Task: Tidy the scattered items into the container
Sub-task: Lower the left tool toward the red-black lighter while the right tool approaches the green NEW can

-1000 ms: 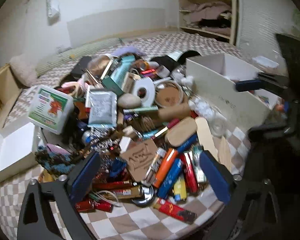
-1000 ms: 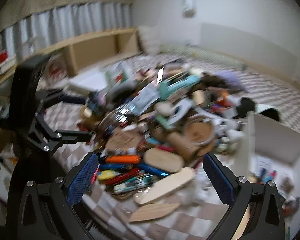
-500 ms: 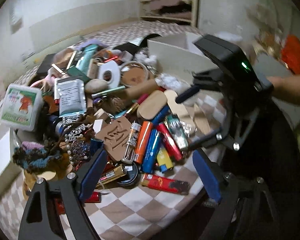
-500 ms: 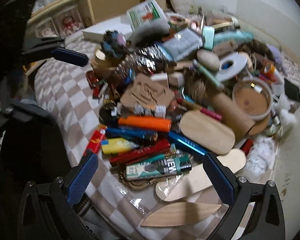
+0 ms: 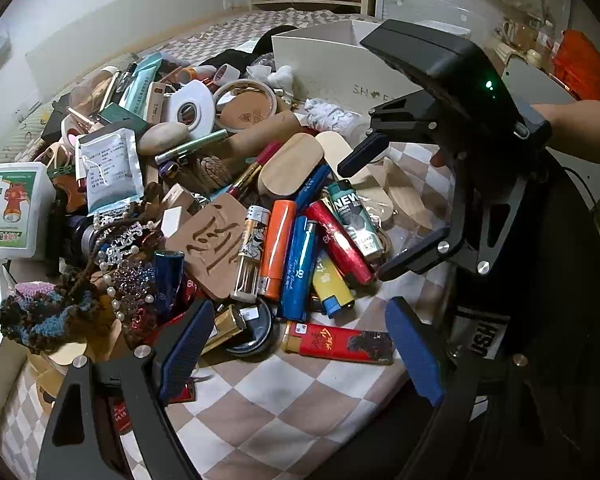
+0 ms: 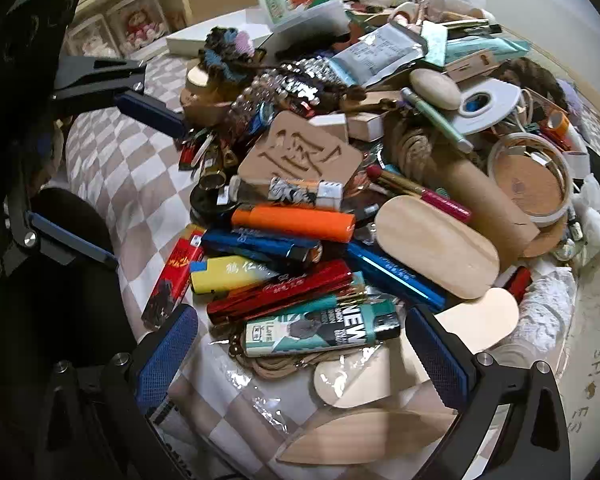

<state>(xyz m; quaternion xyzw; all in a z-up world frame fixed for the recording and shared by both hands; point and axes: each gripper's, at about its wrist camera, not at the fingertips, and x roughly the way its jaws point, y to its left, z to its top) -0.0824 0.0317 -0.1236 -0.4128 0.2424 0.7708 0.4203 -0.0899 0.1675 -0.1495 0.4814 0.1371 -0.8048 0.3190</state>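
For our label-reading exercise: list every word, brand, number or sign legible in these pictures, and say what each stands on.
"NEW": teal lighter with black cap, also.
"I LOVE": same teal lighter, small panel near its base.
"SH", then letters cut off: white cardboard box wall; "SHOES" reads down it in the right wrist view.
Carved Chinese character: brown square plaque.
Chinese script on the yellow lighter, red flat lighter, white sachet and green-and-white box: too small to read.

"NEW" and "I LOVE" on teal lighter (image 6: 320, 330). Partial "SH" lettering on white box wall (image 5: 332, 68), reading "SHOES" in right view. Carved Chinese character on brown plaque (image 6: 304, 156). Remaining print too small to read.
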